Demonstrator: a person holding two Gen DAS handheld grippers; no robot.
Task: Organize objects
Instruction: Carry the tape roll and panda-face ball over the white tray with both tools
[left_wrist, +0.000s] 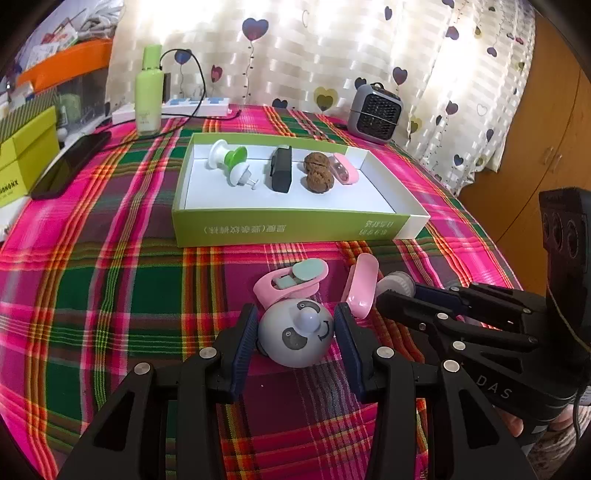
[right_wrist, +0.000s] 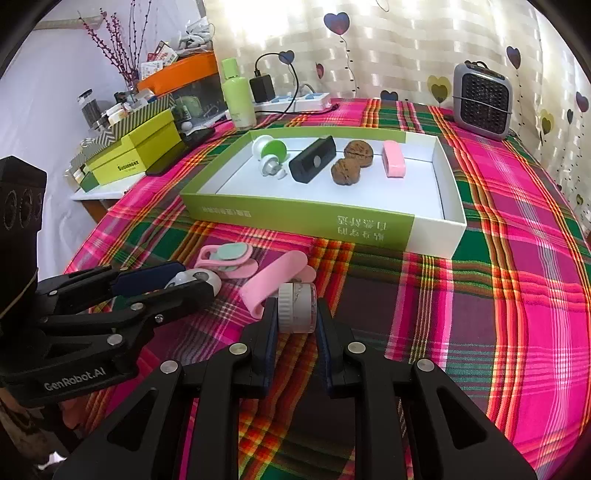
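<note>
Plaid tablecloth (left_wrist: 110, 295) in pink, green and red, backed by a heart-print curtain (left_wrist: 332, 55), with a small grey heater (right_wrist: 482, 99) at the far edge. Green-and-white box (right_wrist: 436, 229) lying long side across, holding a row of small things. Left gripper (left_wrist: 297, 328) closed round a grey panda-face toy (left_wrist: 295, 338) on the cloth, nose up; right gripper (right_wrist: 297, 308) narrow, clamped on a small clear jar (right_wrist: 297, 308) lying sideways, beside a pink case (right_wrist: 271, 282).

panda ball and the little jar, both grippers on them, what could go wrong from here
1. The panda ball is round and the left gripper meets it only at its sides, so it could squirt out when lifted.
2. The small jar, held by the right gripper, touches the pink case, and lifting may drag that along.
3. The two grippers sit close together, so they might collide on the way to the green box.
</note>
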